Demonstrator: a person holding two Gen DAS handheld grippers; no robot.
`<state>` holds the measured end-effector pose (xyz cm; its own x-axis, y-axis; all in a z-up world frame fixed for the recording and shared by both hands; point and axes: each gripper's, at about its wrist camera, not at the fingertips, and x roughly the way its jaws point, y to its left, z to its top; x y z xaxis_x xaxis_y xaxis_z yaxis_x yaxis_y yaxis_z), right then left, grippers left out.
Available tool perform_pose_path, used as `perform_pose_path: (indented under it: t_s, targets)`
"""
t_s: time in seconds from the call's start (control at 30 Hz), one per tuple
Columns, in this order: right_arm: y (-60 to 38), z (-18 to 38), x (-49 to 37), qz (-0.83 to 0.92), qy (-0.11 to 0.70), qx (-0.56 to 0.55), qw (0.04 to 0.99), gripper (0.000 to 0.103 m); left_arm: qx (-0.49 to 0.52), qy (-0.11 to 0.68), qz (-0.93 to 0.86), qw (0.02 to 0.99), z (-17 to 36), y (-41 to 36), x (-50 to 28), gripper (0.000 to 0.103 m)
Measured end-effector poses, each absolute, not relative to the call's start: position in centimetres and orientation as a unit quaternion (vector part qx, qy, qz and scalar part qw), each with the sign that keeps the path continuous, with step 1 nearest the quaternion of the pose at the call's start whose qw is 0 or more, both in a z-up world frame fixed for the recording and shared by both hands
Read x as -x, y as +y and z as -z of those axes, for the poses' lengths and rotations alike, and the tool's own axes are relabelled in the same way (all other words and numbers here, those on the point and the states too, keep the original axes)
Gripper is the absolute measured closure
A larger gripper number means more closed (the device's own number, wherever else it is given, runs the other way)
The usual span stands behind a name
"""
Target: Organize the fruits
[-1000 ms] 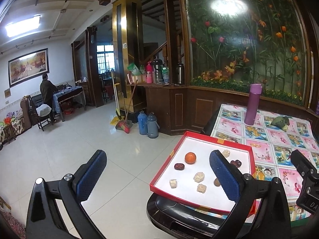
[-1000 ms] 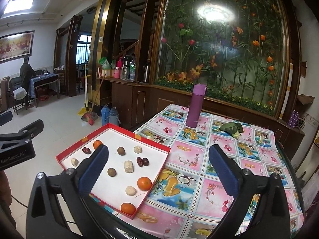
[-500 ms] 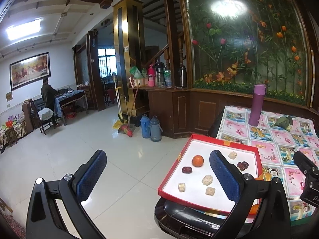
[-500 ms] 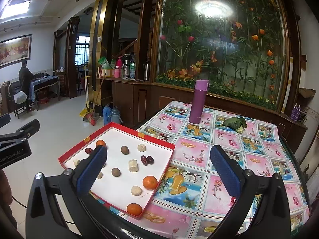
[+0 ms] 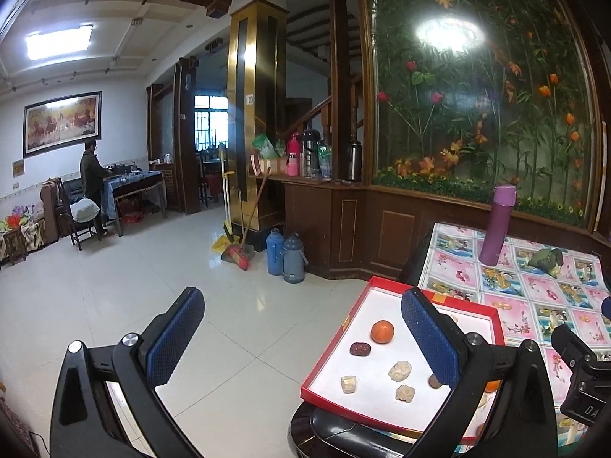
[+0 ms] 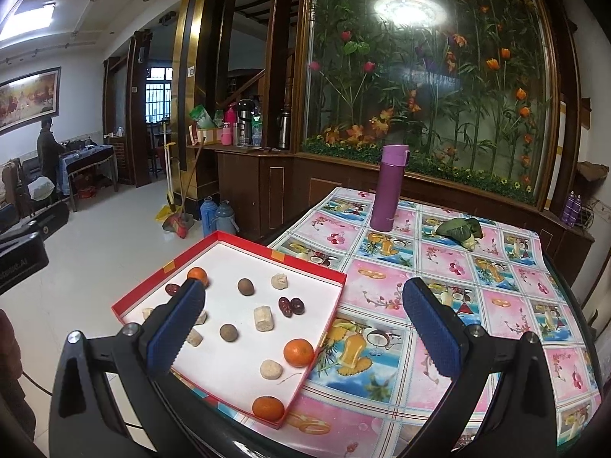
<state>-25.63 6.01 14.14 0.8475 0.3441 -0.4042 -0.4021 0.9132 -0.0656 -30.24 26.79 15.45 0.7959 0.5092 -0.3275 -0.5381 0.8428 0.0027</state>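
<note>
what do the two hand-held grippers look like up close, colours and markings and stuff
Both look alike: a glossy black plastic frame with two angled fingers, each tipped with a blue textured pad and fixed by silver round-headed screws. Left hand-held gripper, blue pad; right hand-held gripper, blue pad. The right view also shows the left unit's black body with partial white lettering. No cables or sleeves clearly visible.
</note>
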Motion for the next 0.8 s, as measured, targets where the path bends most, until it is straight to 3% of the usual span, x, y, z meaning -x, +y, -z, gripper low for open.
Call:
perform_pose_path:
  t_s: [0.8]
  targets:
    - [6.8,-11.5,20.6,-0.179,0.248,0.054,0.950,0.000,0.014,0.206,-0.253,0.945,-12.8,25.2,26.2,0.000]
